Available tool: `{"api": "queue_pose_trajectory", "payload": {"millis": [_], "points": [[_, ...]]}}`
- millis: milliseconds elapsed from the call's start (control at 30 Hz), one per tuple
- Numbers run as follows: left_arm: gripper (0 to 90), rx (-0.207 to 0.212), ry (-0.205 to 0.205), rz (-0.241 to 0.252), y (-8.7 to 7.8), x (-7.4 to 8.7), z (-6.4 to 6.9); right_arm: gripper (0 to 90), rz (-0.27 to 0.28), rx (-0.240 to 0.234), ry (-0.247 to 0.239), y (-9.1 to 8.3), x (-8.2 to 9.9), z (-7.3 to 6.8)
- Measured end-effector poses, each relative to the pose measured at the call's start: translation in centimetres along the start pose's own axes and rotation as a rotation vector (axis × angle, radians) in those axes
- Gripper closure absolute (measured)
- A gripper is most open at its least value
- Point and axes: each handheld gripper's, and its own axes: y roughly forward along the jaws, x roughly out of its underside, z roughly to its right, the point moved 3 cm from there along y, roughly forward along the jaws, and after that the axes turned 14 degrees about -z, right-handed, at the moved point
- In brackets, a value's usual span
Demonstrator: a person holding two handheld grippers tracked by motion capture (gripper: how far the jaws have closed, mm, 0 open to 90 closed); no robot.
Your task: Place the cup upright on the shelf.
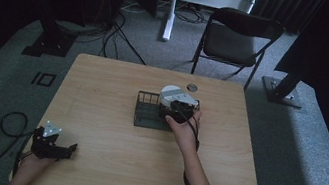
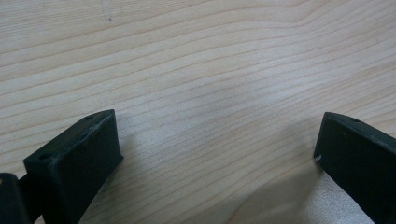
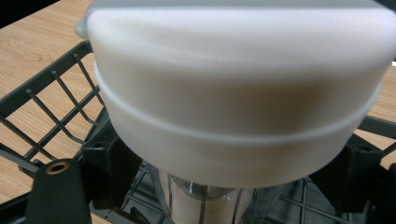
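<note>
While the left claw (image 1: 62, 149) is resting at the near left corner of the desk (image 1: 100, 163), its two black jaws are standing wide apart with nothing between them, and the left gripper view is showing bare pale wood grain in the gap. A person's left hand (image 1: 31, 164) is gripping it from the near edge, and its cable (image 1: 13, 123) is looping on the floor just off the desk's left edge.

Farther in, toward the middle of the desk, the person's right hand (image 1: 183, 128) is reaching forward with the right claw (image 1: 177, 109), whose cable is trailing back along the forearm to the near edge. That claw is clenching a jar with a white lid (image 3: 236, 93); in the right gripper view its jaws are pressing against the jar's sides just under the broad lid, with the clear body of the jar showing below. The jar is sitting over the right end of a black wire basket (image 1: 144, 114), which is lying near the desk's centre; whether the jar's base is touching the basket's bottom cannot be told.

Beyond the basket, a small round dark disc (image 1: 192, 87) is lying near the far edge of the desk, and past that edge a folding chair (image 1: 235, 38) is standing on the grey carpet
</note>
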Motion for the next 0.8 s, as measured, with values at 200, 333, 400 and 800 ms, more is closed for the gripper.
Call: {"api": "queue_pose_trajectory", "payload": {"millis": [200, 333, 400, 800], "points": [[0.6, 0.000, 0.000, 0.000, 0.0, 0.0, 0.0, 18.2, 0.019, 0.008, 0.004, 0.0, 0.4, -0.1], [0.6, 0.000, 0.000, 0.000, 0.0, 0.0, 0.0, 18.2, 0.028, 0.011, 0.002, 0.0, 0.6, -0.2], [0.6, 0.000, 0.000, 0.000, 0.0, 0.0, 0.0, 18.2, 0.029, 0.011, -0.007, 0.0, 0.6, -0.1], [0.6, 0.000, 0.000, 0.000, 0.0, 0.0, 0.0, 12.8, 0.053, -0.020, 0.011, 0.1, 1.2, 0.3]]}}
